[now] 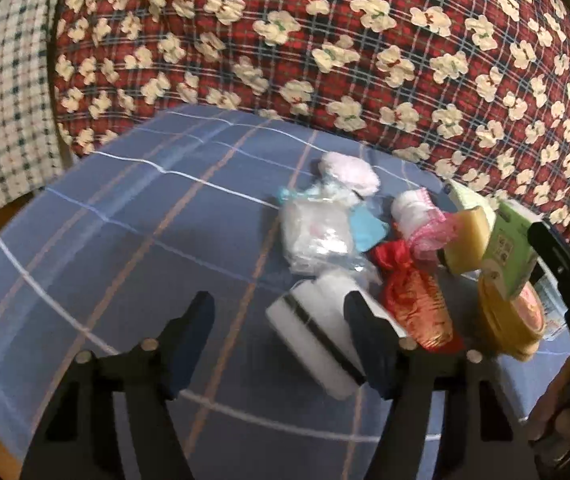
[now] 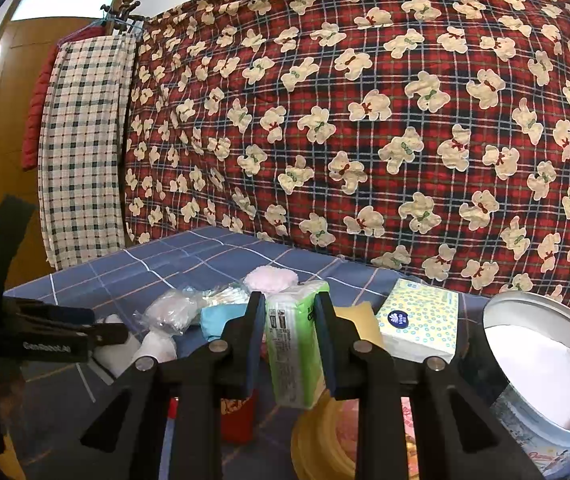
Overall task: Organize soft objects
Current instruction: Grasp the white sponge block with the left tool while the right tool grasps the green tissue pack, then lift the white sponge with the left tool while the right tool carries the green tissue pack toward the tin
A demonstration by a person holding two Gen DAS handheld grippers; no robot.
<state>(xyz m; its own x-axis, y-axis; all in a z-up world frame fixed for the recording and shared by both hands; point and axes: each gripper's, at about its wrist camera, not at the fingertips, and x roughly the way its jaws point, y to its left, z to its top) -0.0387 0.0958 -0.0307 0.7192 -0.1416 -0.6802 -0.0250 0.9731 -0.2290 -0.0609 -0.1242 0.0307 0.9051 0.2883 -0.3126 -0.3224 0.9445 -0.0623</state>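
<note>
Right claw [image 2: 289,334]: clamped tight on the green tissue pack [image 2: 295,344], lifted clear above the bench [image 2: 189,256].
Left claw [image 1: 281,340]: jaws part open, holding nothing, white block [image 1: 317,344] lying between them.
Pile: soft bits clustered mid-bench.

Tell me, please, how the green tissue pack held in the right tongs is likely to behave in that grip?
The green tissue pack probably squashes: the right tongs pinch it narrow. Its glossy wrapper may be slippery. It looks light for its size, and, held near its top, could swing.
</note>
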